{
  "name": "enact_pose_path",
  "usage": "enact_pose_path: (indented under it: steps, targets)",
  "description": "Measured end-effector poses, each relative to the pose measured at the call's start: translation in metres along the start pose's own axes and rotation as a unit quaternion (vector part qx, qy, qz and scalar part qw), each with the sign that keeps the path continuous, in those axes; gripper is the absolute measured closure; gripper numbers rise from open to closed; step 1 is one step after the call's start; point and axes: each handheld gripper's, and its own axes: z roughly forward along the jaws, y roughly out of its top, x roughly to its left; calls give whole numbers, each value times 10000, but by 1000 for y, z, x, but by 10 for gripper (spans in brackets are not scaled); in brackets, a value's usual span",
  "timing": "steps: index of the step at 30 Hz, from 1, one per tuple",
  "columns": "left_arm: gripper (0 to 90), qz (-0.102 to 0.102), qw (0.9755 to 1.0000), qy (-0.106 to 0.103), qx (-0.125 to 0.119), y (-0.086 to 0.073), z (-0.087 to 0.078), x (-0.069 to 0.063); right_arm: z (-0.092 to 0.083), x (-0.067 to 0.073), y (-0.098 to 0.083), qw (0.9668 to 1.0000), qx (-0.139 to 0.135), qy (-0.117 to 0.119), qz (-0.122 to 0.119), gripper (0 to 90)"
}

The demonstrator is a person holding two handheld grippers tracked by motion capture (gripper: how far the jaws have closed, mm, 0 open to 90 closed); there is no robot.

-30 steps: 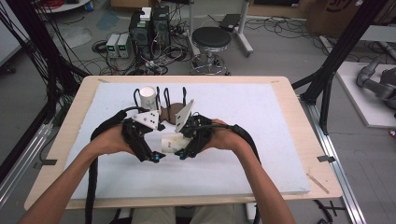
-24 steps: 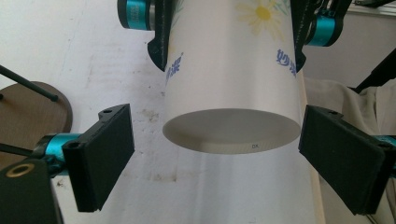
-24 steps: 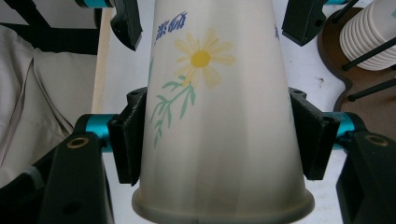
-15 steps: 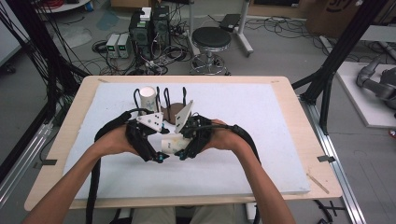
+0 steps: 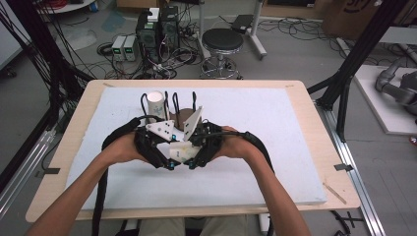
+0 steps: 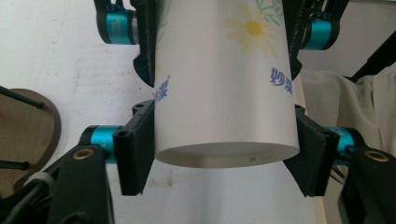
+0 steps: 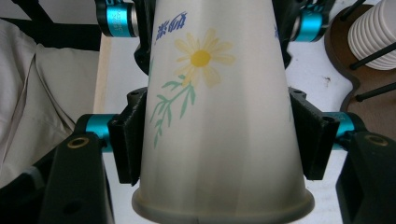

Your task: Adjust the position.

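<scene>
A white paper cup printed with a yellow daisy and blue writing lies level between my two grippers over the middle of the white board. My left gripper grips its base end; its jaws have just been closing, and both pads now press on the cup's sides. My right gripper is shut on the rim end of the cup. Each gripper view shows the other gripper's jaws farther along the cup. In the high view the left gripper and right gripper meet tip to tip.
Just behind the grippers a stack of white cups stands in a rack of black rods on a round wooden base. The white board covers a wooden table. A stool and computer boxes stand beyond the table.
The left gripper's jaws have drawn in onto the cup. Both hands and the cup stay in the same place.
</scene>
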Motion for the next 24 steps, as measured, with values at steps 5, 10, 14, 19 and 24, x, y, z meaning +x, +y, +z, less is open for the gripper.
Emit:
enact_pose_path:
  steps: [5,10,14,19,24]
  targets:
    - [362,6,10000,22,30,1,1,0,-1,0,-1,10000,17,-41,-17,324]
    - [366,-27,10000,22,46,1,1,-1,0,0,-1,10000,41,-19,-17,324]
    - [366,-10,10000,20,52,1,1,-1,1,0,-1,10000,28,0,-34,300]
    - [365,51,10000,55,35,0,-1,-3,-1,0,-2,9998,-172,-19,-117,206]
    - [364,9,9999,112,32,-1,-1,-2,-4,0,-3,9997,-249,-3,-32,193]
